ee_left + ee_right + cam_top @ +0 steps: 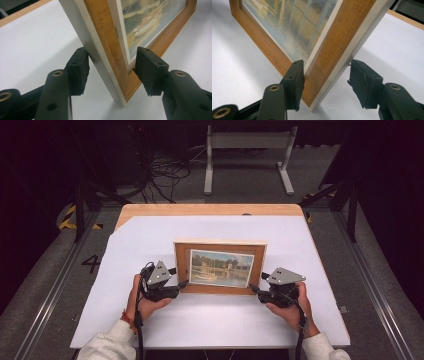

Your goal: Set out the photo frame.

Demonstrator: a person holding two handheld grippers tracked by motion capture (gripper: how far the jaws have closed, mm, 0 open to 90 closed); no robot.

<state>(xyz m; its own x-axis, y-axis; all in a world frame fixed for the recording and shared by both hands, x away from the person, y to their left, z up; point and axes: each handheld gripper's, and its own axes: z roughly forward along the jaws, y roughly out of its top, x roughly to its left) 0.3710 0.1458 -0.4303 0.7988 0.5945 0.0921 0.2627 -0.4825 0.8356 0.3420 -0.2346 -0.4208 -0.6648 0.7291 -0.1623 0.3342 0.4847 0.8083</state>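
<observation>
Framed picture point(220, 267), wooden border around a pale painted waterside scene, standing upright on its lower edge near the middle of the white surface point(210, 320), leaning slightly back, face toward the person. Pale side edge of the frame plain in both gripper views.

Left tongs point(181, 285) at the frame's lower left corner, held in the left hand point(145, 302). In the left gripper view, tongs point(111, 72) straddling that corner: one pad behind the frame at its pale back edge, the other in front near the inner border. Jaws parted wider than the frame's thickness, small gaps visible on both sides, no firm press to be seen; corner between the jaws but not clamped.

Right tongs point(253, 289) at the lower right corner, held in the right hand point(292, 307). In the right gripper view, tongs point(325, 78) likewise astride the corner: front pad just beside or barely touching the wooden face, rear pad clear of the back edge. Loose, not gripping.

Frame's bottom corners resting on the white surface in both gripper views. Bare wooden strip of the table point(210, 210) along the far edge.
</observation>
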